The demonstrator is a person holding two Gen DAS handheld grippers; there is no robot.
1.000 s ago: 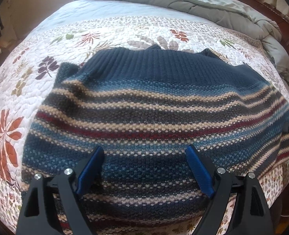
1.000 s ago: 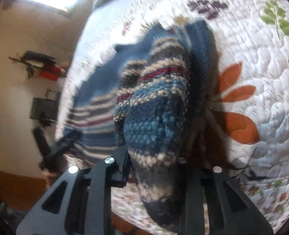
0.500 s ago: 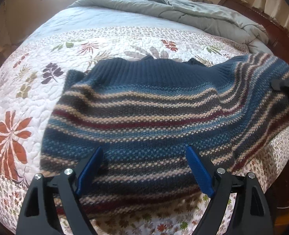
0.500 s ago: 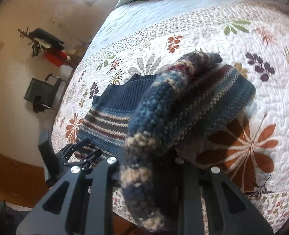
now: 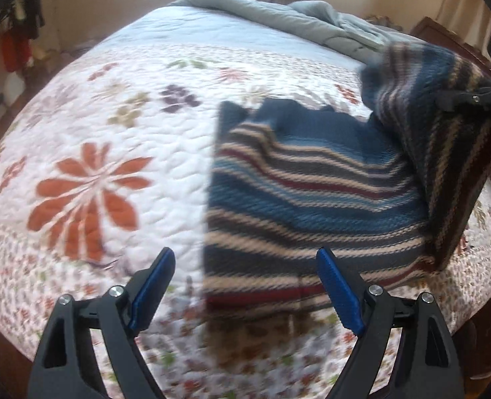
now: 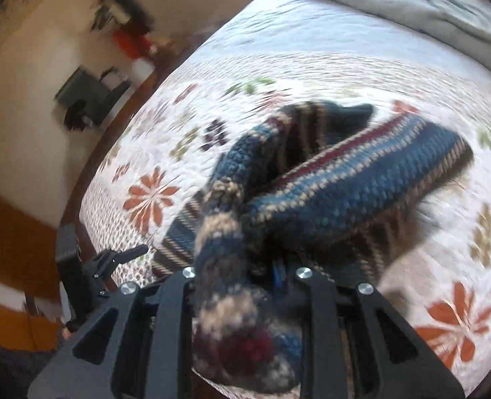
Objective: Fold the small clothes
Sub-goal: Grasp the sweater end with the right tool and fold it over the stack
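On the quilt [image 5: 112, 139] lies my sweater [image 5: 298, 193] — thick, floppy knit — its side clenched and lifted by the right gripper [image 6: 245, 272], while the left gripper [image 5: 245, 286] hangs released near its hem, the best hold.
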